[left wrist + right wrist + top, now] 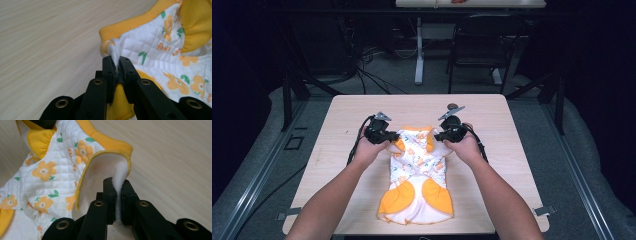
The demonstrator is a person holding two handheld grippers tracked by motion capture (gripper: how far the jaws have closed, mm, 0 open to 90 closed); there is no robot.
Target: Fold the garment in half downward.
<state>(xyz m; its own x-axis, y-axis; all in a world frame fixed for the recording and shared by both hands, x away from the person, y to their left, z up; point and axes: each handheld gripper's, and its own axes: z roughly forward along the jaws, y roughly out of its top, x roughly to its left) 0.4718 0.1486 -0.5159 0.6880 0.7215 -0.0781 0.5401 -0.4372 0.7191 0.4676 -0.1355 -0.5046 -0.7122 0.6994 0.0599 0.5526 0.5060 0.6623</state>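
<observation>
Baby garment (418, 170) lies mid-table (352, 107), orange hem nearest the person; beyond the hem, left gripper (117, 65) and right gripper (117, 188) each pinch a far corner tight. Lift both evenly, keeping cloth taut

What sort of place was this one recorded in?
Probably a lab or recording studio rather than a home: a bare wooden table stands on a grey floor against dark surroundings, with loose cables on the floor behind it, a black chair and another desk's leg.
</observation>
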